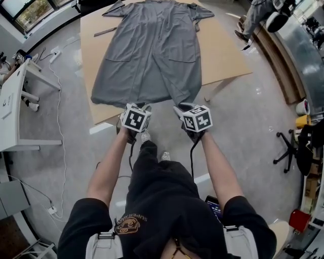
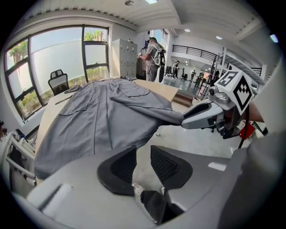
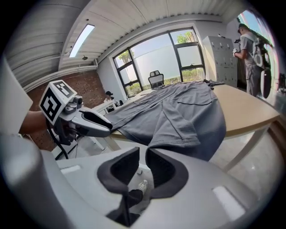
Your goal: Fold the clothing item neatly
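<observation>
A grey garment (image 1: 152, 50) lies spread flat on a cardboard-covered table (image 1: 223, 55), its hem at the near edge. My left gripper (image 1: 137, 107) sits at the hem's near middle. In the left gripper view its jaws (image 2: 143, 154) stand open with only floor between them, and the cloth (image 2: 103, 116) lies ahead. My right gripper (image 1: 186, 108) is at the hem's right corner. In the right gripper view its jaws (image 3: 143, 154) show a narrow gap with nothing in it. The hem corner (image 3: 187, 138) hangs over the table edge just beyond.
A white desk (image 1: 15, 106) stands to the left, with a cable (image 1: 58, 101) trailing on the floor beside it. An office chair base (image 1: 288, 146) is at the right. A person (image 1: 253, 15) stands past the table's far right corner. My own shoes are below the grippers.
</observation>
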